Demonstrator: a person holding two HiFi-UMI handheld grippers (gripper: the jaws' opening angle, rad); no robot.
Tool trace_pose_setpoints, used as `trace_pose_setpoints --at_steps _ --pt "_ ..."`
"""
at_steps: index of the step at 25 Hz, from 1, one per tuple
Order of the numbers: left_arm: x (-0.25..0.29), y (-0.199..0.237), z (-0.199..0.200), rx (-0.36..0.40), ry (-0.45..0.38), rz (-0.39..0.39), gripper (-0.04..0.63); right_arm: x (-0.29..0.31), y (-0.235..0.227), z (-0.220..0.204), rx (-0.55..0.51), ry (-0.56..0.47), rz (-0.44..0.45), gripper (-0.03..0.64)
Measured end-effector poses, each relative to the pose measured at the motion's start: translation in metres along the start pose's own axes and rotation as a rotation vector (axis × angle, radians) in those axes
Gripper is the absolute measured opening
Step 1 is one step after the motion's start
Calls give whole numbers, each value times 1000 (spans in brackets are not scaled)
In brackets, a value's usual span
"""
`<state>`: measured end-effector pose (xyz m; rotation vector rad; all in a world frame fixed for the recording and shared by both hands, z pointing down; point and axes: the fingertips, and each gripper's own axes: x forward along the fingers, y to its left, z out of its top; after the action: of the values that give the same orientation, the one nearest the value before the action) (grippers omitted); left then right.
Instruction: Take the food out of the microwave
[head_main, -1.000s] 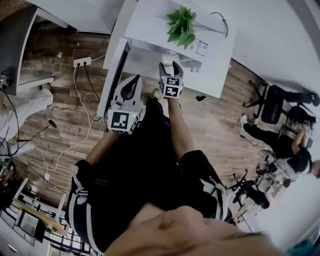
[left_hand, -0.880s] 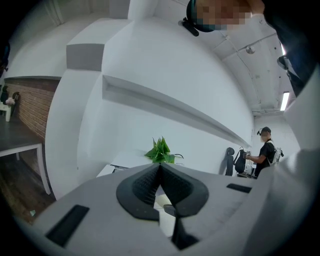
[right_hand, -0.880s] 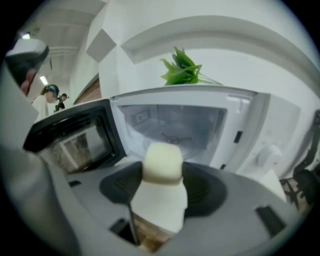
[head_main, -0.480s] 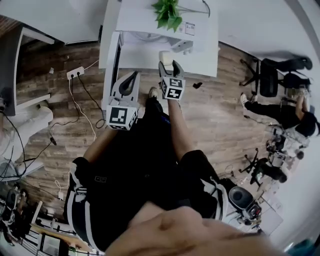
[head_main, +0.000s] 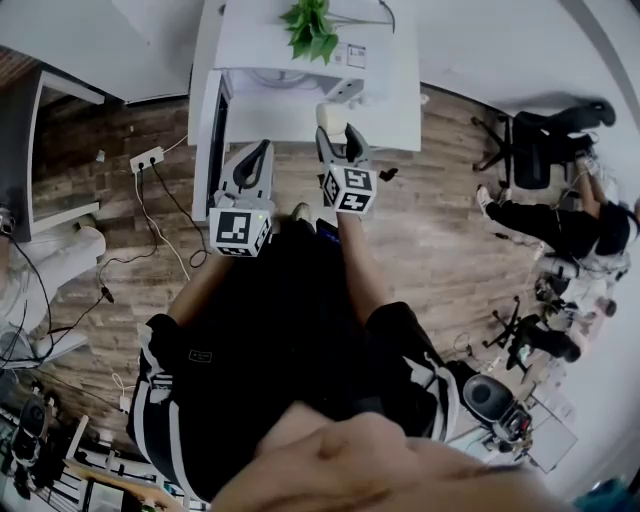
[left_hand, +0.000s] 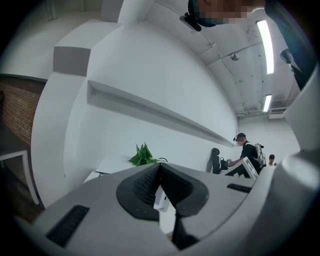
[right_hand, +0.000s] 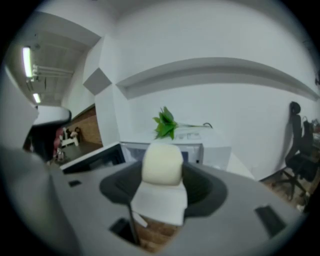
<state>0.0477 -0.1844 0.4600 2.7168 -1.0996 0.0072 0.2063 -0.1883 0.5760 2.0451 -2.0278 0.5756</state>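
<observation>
**Bun in the right gripper, clear of the open microwave**

Nearest us, at 6 o'clock in the head view, are our own legs in black shorts (head_main: 290, 350). Just past them, the left gripper (head_main: 261, 152) has its jaws pressed together with nothing between them. Its marker cube (head_main: 238, 230) bears only black-and-white squares, no lettering.

At 1 o'clock from it, the right gripper (head_main: 339, 140) is clamped on the pale bun (head_main: 332, 115). In the right gripper view the bun stands upright between the dark pads, with a white paper (right_hand: 160, 200) under it. The bun is outside the oven, held over the wooden floor (head_main: 440, 230) in front of the cavity.

At 12 o'clock stands the white microwave (head_main: 270, 60), its door (head_main: 212, 130) swung out toward 10 o'clock. A green plant (head_main: 308, 28) stands on top. Beside the plant lies a small label (head_main: 355, 55), its print too small for us to read.

At 9 o'clock a power strip (head_main: 147, 158) lies on the floor. Far off at 3 o'clock are an office chair (head_main: 530, 150) and a seated person (head_main: 570, 225).
</observation>
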Motion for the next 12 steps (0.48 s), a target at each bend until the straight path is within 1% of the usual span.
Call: trace_pose_setpoints --at_steps 12 --pt "17 -10 8 26 -30 101 31 -34 -23 24 15 -70 55 279"
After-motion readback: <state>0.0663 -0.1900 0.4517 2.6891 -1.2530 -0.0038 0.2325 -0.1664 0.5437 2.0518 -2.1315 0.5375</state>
